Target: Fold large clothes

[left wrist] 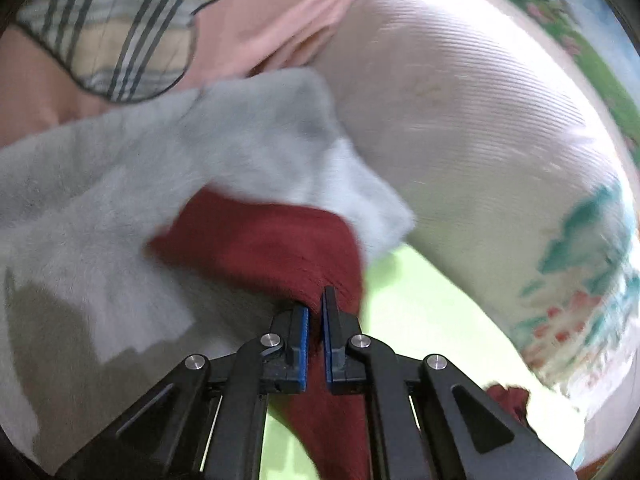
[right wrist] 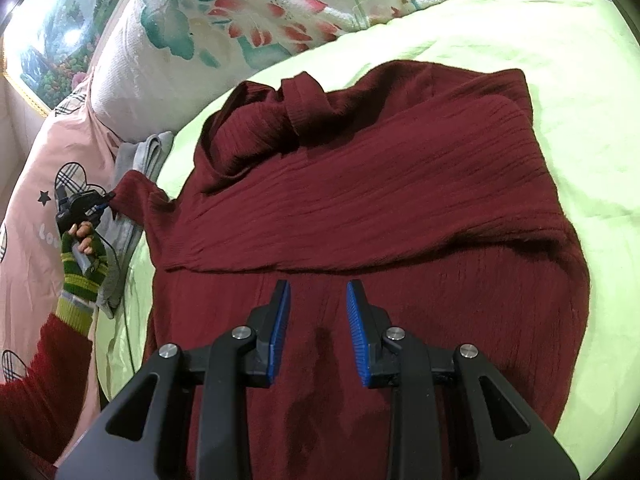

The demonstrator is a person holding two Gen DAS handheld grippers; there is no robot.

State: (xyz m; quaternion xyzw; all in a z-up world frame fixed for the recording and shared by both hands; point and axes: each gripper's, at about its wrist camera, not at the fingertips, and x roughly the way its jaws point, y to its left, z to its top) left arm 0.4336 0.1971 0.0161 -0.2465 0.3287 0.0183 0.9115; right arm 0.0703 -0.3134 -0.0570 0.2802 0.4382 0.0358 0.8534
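The left gripper [left wrist: 315, 312] is pinching the dark red ribbed knit sweater's [right wrist: 380, 216] sleeve at the lime-green bedsheet's [right wrist: 580, 92] left edge. The right gripper [right wrist: 318, 312] is hovering open-fingered over the hem. Pulling further risks dragging the body askew

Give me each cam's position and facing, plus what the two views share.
Left wrist: on the left hand-held gripper, shut on the maroon sweater's sleeve, facing grey cloth and pillow.
Right wrist: on the open right hand-held gripper, above the sweater on the green sheet; gloved left hand shows.
Shared: sweater, sheet, pillow.

Lime-green bedsheet [right wrist: 560, 80], framed landscape painting [right wrist: 48, 52]
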